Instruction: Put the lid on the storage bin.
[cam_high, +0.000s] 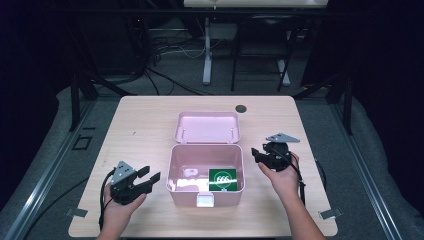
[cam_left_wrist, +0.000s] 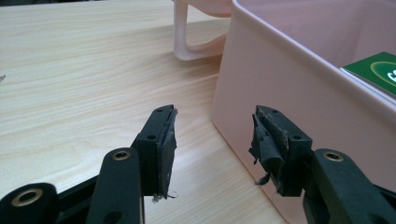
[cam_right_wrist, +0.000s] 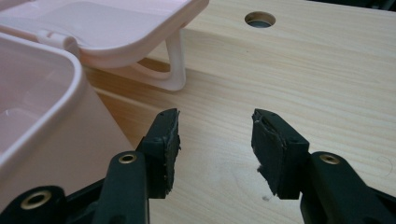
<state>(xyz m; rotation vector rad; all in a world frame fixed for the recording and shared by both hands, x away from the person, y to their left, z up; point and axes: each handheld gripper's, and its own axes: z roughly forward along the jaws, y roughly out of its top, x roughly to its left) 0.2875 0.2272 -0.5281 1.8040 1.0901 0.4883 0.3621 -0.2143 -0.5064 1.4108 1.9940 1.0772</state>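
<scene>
1. A pink box (cam_high: 206, 170) sits in the middle of the desk (cam_high: 140, 125), near the front edge, with its lid (cam_high: 207, 127) flipped open behind it.
2. A green card (cam_high: 222, 178) lies inside the box, on its right side.
3. The left gripper (cam_high: 149, 178) waits just left of the box, jaws spread wide, holding nothing.
4. The right gripper (cam_high: 256, 153) waits just right of it, jaws spread too, holding nothing.

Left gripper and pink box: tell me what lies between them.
Nothing but bare table. The high view shows the open left gripper just left of the pink box, apart from it, and the left gripper view shows plain wood ahead of its jaws.
</scene>
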